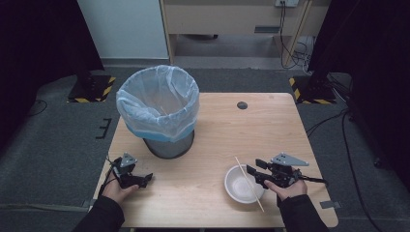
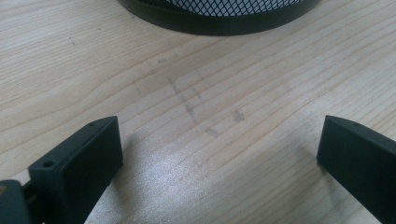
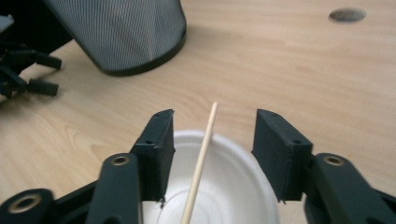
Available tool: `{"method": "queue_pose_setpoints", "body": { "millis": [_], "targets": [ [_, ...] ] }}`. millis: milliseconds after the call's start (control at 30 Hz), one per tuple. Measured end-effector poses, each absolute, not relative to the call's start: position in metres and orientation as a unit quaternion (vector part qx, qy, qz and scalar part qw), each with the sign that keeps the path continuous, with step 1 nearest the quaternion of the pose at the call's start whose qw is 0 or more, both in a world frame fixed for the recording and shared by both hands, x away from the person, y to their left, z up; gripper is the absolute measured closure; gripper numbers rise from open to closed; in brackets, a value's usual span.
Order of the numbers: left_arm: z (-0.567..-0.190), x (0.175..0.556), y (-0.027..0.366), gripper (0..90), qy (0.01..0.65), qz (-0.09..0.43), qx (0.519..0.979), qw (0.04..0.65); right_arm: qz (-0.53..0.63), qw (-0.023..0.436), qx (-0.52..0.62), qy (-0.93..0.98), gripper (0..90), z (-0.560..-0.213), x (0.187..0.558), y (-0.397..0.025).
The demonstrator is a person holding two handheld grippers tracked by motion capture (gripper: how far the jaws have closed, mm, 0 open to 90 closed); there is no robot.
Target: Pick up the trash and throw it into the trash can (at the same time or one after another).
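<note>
Wooden chopstick (image 3: pixel 201 158) across white bowl (image 3: pixel 229 186) at lower right, between right gripper's (image 3: pixel 212 144) spread jaws; left gripper (image 2: pixel 219 149) likewise spread.

Recording lab: black curtains (image 1: pixel 29 53), hazard-taped stand bases (image 1: pixel 92 87), floor cables (image 1: pixel 295 48).

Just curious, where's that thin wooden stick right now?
The stick lies across the white bowl near the table's front right, between the open right gripper's jaws.

A thin wooden chopstick (image 1: pixel 249 183) lies diagonally across the rim of an empty white bowl (image 1: pixel 237 188), near right on the table.
</note>
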State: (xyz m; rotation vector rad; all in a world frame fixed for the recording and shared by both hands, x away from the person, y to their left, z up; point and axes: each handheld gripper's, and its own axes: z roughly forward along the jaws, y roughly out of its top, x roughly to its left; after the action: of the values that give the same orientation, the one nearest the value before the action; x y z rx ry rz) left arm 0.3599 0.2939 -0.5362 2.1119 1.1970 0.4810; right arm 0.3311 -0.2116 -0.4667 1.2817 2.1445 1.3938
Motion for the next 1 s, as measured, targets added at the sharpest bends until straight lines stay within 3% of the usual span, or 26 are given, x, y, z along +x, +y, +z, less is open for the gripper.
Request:
{"method": "queue_pose_setpoints", "body": {
  "millis": [333,1000],
  "targets": [
    [-0.536,0.360,0.294,0.0,0.457,0.184,0.806,0.327,0.427,0.095,0.460,0.773,62.3,-0.480,0.331,-0.209],
    [-0.536,0.360,0.294,0.0,0.457,0.183,0.806,0.327,0.381,0.050,0.458,0.802,78.7,-0.489,0.331,-0.204]
  ]
}}
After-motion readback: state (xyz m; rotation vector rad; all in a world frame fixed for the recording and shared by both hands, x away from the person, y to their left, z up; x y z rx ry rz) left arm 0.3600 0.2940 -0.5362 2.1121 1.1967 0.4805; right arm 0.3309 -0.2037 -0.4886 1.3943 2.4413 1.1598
